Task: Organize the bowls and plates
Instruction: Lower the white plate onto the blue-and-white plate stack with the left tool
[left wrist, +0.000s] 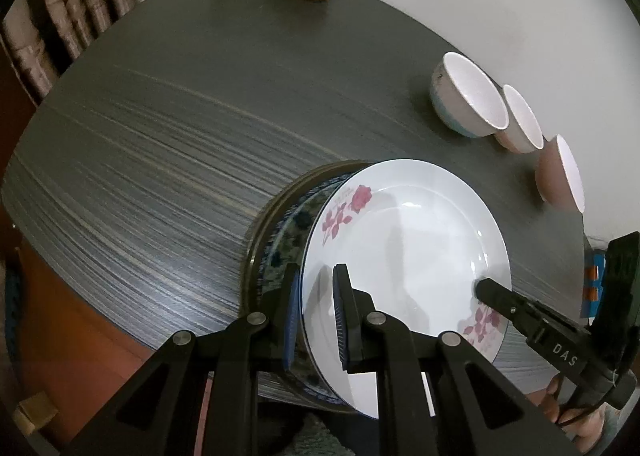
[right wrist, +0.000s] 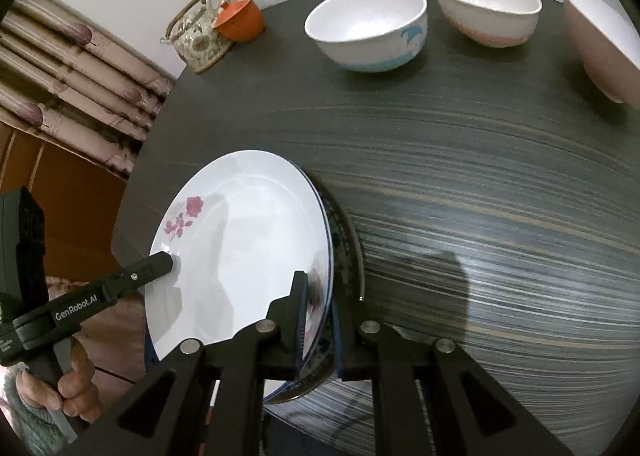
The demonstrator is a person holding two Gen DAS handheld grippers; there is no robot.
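White porcelain plate stack (left wrist: 404, 256), rose-printed plate uppermost over a blue-patterned one, is being carried by both grippers at the near edge of the dark table (left wrist: 160, 136). Left gripper (left wrist: 316, 316) is clenching the stack's rim on one side; right gripper (right wrist: 318, 320) is clenching the opposite rim. The stack is tilting, part of it overhanging the table edge. Three bowls (right wrist: 366, 26) are standing in a row at the far side, well apart from it.

Risks, as judged: glazed rims are offering little friction, so plates may be sliding against each other; uneven motion of the two hands could be twisting the stack loose.
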